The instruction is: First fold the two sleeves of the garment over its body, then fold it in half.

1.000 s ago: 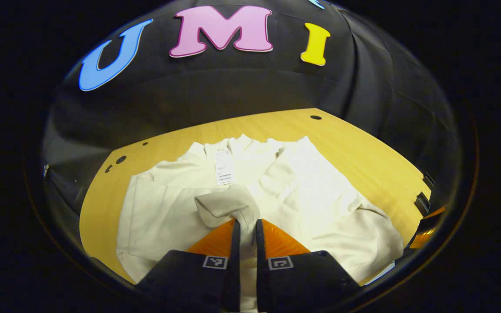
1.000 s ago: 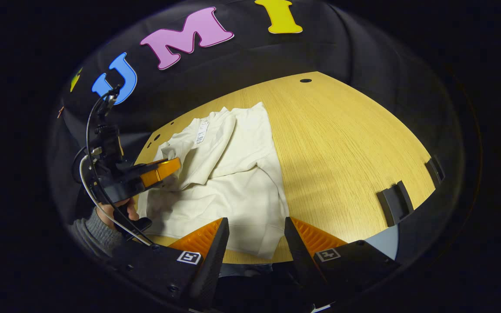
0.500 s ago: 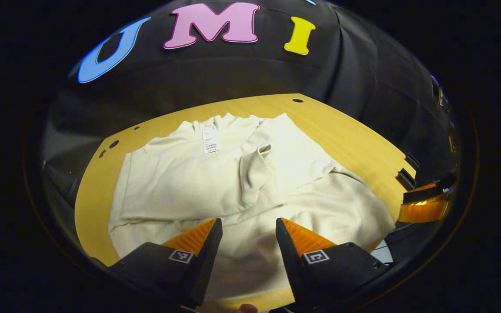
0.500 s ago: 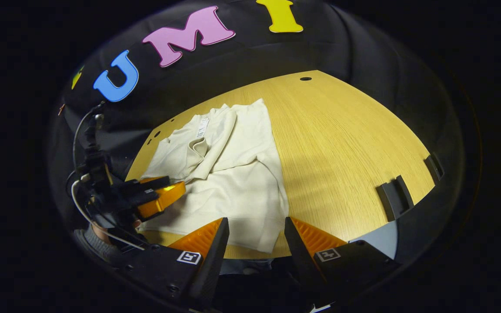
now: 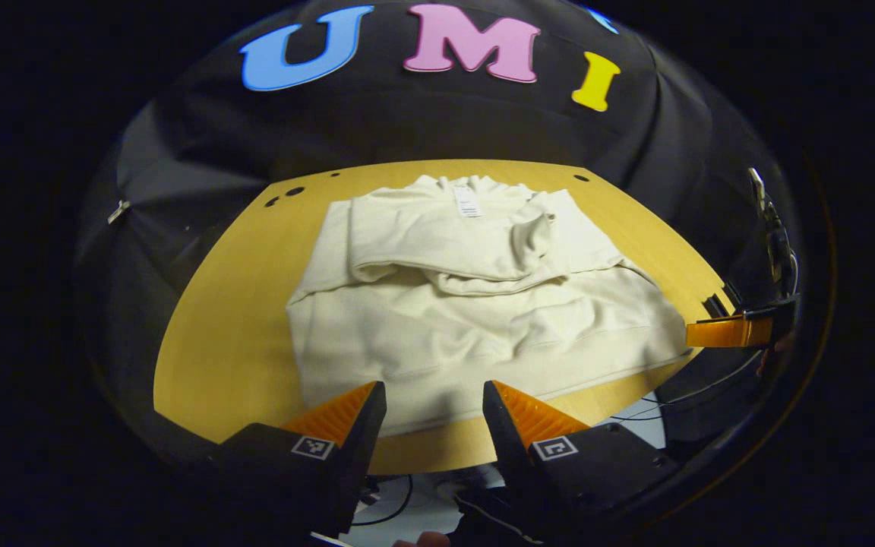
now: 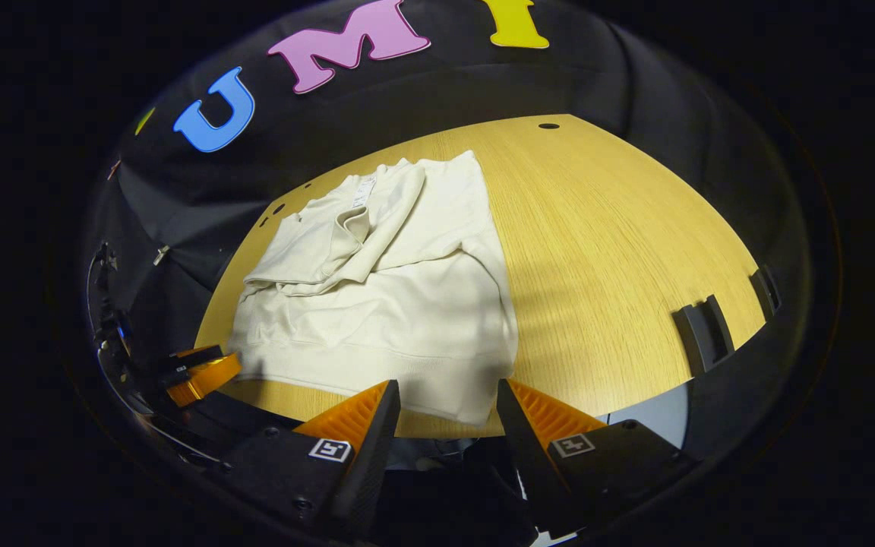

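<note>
Both our grippers, left (image 5: pixel 431 403) and right (image 6: pixel 446 401), hang spread and empty at the table's (image 6: pixel 620 228) near edge. The garment (image 5: pixel 475 304) lies there, sleeves folded in; soft, limp, so we should pinch the hem corners.

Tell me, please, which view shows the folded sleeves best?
The left gripper view: it faces the garment head-on, so both sleeves show lying across the upper body, with the tag above them. The right gripper view shows the sleeves from one side, slanted, overlapping and harder to separate.
</note>
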Demonstrator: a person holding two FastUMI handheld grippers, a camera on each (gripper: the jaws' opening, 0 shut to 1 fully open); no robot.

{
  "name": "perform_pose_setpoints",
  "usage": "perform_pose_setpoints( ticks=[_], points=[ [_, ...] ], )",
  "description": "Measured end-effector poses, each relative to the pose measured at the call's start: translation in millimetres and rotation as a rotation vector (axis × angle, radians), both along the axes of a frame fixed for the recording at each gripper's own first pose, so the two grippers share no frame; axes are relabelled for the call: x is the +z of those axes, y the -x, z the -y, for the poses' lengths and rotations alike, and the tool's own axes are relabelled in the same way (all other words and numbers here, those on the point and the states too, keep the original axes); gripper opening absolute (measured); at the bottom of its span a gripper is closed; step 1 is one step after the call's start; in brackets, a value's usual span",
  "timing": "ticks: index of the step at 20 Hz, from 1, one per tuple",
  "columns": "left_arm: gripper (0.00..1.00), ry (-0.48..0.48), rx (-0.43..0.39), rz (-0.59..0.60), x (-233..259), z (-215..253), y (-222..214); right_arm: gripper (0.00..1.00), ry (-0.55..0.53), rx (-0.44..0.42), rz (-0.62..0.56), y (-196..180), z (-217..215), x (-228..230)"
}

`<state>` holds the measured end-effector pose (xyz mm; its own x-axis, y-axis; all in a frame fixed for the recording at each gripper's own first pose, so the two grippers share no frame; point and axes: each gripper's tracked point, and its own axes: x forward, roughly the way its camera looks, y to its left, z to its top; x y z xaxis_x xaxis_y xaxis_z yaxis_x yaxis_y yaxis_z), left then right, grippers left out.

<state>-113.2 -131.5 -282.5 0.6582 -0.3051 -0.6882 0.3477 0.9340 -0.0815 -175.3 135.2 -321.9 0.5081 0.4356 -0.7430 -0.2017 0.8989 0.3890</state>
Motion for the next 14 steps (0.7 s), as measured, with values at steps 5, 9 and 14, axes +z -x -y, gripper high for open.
perform_pose_setpoints(
  ticks=[5, 9, 14],
  points=[
    [0.80, -0.035, 0.129, -0.048, -24, -54, -5, 0.80, 0.029, 0.021, -0.004, 3, -4, -8],
    [0.80, -0.028, 0.145, -0.104, -45, -55, -16, 0.80, 0.056, 0.036, 0.010, -5, -9, -12],
    [0.81, -0.042, 0.107, -0.126, -52, -41, -27, 0.80, 0.131, 0.064, 0.014, -14, -9, -25]
  ],
)
